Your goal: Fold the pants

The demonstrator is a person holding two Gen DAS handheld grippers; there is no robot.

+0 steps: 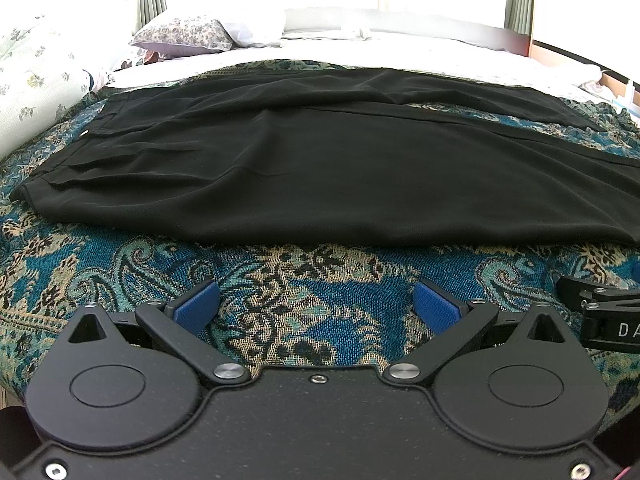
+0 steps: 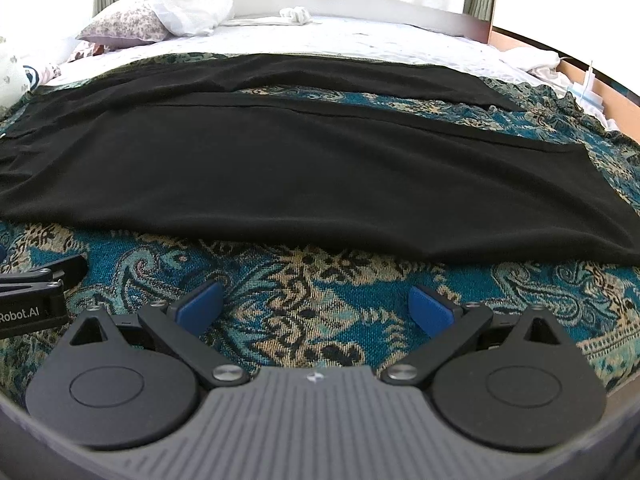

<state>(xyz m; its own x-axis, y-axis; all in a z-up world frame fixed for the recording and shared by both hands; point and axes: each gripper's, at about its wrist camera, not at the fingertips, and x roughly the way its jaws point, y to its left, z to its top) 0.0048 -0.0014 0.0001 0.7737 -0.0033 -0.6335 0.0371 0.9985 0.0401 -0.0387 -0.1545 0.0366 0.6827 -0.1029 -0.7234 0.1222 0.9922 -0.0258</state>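
Black pants (image 1: 320, 176) lie spread flat across a blue paisley blanket (image 1: 304, 312) on a bed, waistband at the left, legs running right. They also show in the right wrist view (image 2: 304, 176), with the leg hems at the right. My left gripper (image 1: 317, 304) is open and empty, just short of the pants' near edge. My right gripper (image 2: 316, 306) is open and empty, also just short of the near edge. The right gripper shows at the right edge of the left wrist view (image 1: 600, 312); the left gripper shows at the left edge of the right wrist view (image 2: 36, 296).
Beyond the pants lies a white sheet (image 1: 360, 50) with a floral pillow (image 1: 184, 36) at the far left and a white pillow (image 2: 192, 8). A wooden bed frame (image 2: 616, 108) runs along the right. Curtains hang behind.
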